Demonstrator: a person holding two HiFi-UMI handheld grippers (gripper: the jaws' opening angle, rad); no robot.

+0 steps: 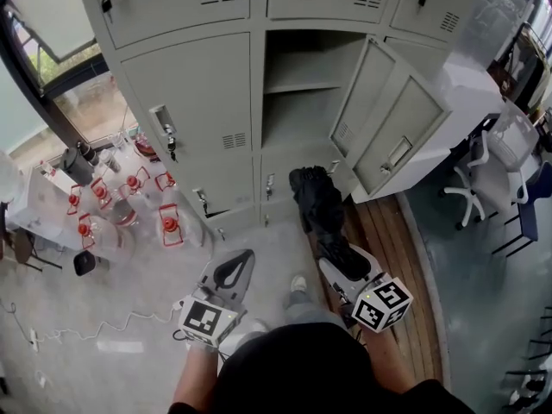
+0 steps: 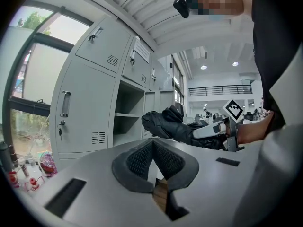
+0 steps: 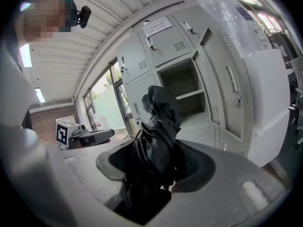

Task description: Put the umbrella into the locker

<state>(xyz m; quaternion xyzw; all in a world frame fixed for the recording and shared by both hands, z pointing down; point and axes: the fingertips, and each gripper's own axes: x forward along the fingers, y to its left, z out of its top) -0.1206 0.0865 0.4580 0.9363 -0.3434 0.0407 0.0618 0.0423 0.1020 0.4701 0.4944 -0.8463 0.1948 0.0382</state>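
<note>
My right gripper (image 1: 332, 250) is shut on a folded black umbrella (image 1: 316, 200), which sticks out ahead of the jaws toward the grey lockers. Straight ahead is the open locker (image 1: 302, 102), with one shelf inside and its door (image 1: 388, 128) swung out to the right. In the right gripper view the umbrella (image 3: 156, 126) fills the gap between the pads, with the open locker (image 3: 187, 86) beyond it. My left gripper (image 1: 233, 272) is level with the right one, to its left, shut and holding nothing. In the left gripper view the pads (image 2: 142, 157) meet at their tips, and the umbrella (image 2: 165, 124) shows to the right.
Several clear water jugs with red caps (image 1: 129, 201) stand on the floor at the left by the window. A white office chair (image 1: 470, 188) and a white cabinet (image 1: 466, 102) sit right of the open door. A cable (image 1: 86, 330) lies on the floor at the lower left.
</note>
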